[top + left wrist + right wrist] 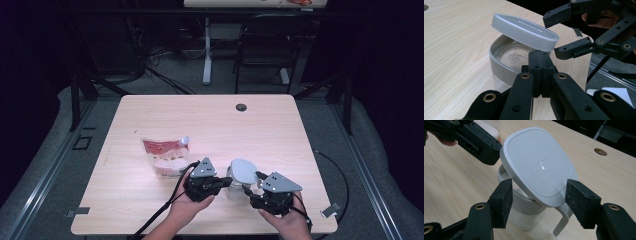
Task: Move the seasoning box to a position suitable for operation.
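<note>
The jar (pixel 233 188) stands near the front edge of the counter (pixel 260 130), between the two hand-held grippers, and in the high view most of its body is hidden behind them. Its lid (pixel 243 170) is tipped up, raised on one side, with a clasp hanging from its low edge in the right gripper view (pixel 560 226). What lies in the jar is hard to make out: the left gripper view shows only a dull, speckled bottom (pixel 515 56) through the mouth.

The left hand-held gripper (pixel 539 61) has its jaws pressed together on the jar's near rim (pixel 499 67); the wall pinched between the pads cannot be seen directly. The right hand-held gripper (pixel 544 200) stands wide, one pad on each side of the lid's low edge, with small gaps visible, so it holds nothing.

The jar is clear glass or plastic below and has a grey-white collar; the lid is smooth, glossy, a rounded square with faint raised lettering too small to read. The pads (pixel 504 197) are coarse black foam. The counter is pale wood grain with a round cable hole (pixel 241 107) at the back.

A flat pouch (pixel 166 156), red and white with a small spout, lies just left of the left hand-held gripper. The back and right of the counter are bare.
</note>
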A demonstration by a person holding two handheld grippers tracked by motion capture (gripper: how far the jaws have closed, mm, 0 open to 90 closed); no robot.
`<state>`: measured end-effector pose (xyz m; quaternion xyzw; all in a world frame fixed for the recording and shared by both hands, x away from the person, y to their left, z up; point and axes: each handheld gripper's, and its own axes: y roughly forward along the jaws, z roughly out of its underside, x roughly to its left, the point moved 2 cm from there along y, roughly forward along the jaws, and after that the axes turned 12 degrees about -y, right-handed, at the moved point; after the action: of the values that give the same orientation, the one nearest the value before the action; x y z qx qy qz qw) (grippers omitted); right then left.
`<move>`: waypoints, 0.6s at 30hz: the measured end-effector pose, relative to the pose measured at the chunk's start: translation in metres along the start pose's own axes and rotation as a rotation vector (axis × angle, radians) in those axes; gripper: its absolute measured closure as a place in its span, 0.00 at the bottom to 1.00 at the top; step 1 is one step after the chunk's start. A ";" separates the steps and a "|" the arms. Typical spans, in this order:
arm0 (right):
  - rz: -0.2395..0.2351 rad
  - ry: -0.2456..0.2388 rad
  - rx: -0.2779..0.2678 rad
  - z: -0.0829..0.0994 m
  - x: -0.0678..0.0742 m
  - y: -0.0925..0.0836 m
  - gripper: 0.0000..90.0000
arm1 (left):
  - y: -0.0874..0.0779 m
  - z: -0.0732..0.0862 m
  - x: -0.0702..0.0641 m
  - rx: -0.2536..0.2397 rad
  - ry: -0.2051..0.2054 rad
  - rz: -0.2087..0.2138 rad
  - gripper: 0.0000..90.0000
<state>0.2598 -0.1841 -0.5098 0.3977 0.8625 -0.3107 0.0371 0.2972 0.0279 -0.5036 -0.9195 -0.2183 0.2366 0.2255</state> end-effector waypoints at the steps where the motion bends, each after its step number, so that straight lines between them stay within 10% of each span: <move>1: 0.001 0.004 -0.002 0.000 0.000 0.000 0.43 | 0.000 0.000 0.000 0.002 0.003 -0.003 1.00; 18: 0.025 -0.013 0.003 0.000 0.002 0.001 0.44 | -0.001 -0.001 -0.001 -0.002 0.005 -0.007 1.00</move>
<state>0.2597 -0.1823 -0.5111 0.4065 0.8568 -0.3140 0.0458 0.2964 0.0280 -0.5018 -0.9196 -0.2212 0.2333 0.2260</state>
